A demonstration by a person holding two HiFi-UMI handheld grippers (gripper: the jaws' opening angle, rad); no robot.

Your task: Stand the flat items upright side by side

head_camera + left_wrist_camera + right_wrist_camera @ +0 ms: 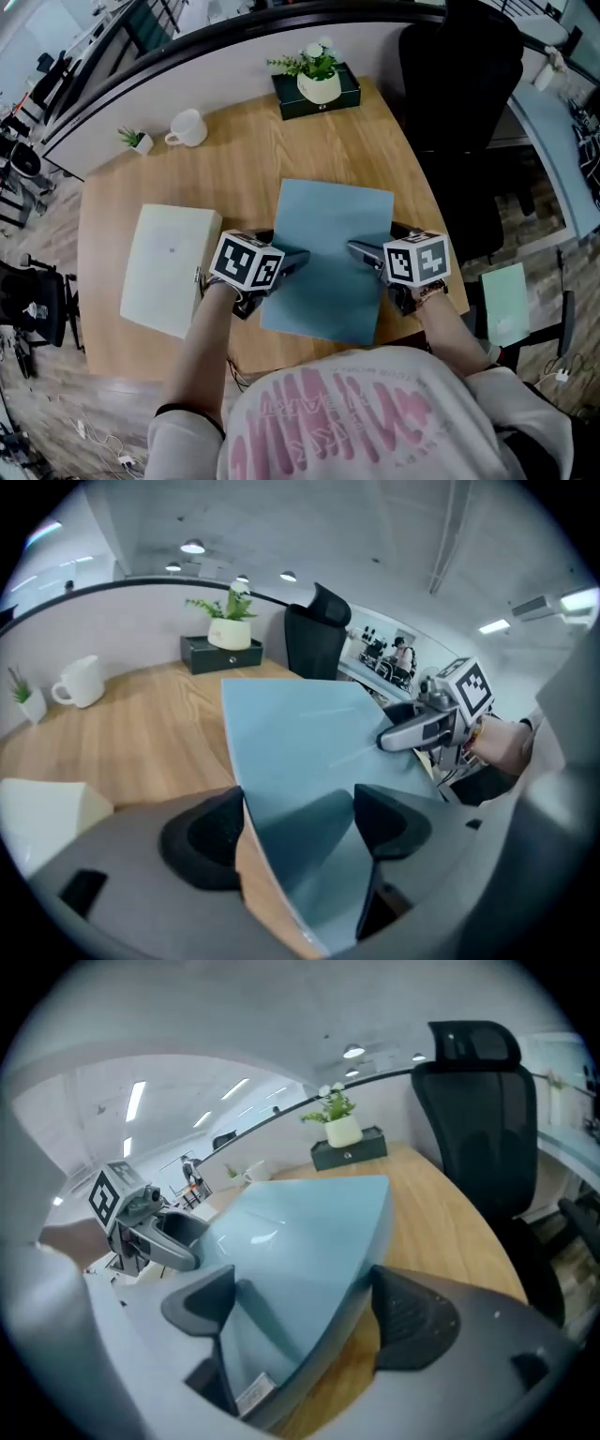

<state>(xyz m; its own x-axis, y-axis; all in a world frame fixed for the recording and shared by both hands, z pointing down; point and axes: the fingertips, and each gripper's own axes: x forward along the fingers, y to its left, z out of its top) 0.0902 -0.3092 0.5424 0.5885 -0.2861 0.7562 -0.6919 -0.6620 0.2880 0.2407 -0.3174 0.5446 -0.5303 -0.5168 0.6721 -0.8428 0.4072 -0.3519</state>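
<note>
A flat blue item [333, 258] lies on the wooden table [244, 159], right in front of the person. My left gripper [295, 262] reaches in over its left edge, and my right gripper [356, 251] over its right edge. In the left gripper view the blue item [300, 733] runs between the left gripper's [300, 822] wide jaws, one pad beside its edge. In the right gripper view the blue item [300, 1232] likewise sits inside the right gripper's [300, 1307] spread jaws, with no pad pressing. A flat white item [169, 267] lies to the left.
At the back stand a white mug [187, 128], a small potted plant [139, 141] and a planter on a dark box [319, 84]. A black office chair [459, 112] stands off the table's right side. A pale green flat item [506, 302] lies beyond the right edge.
</note>
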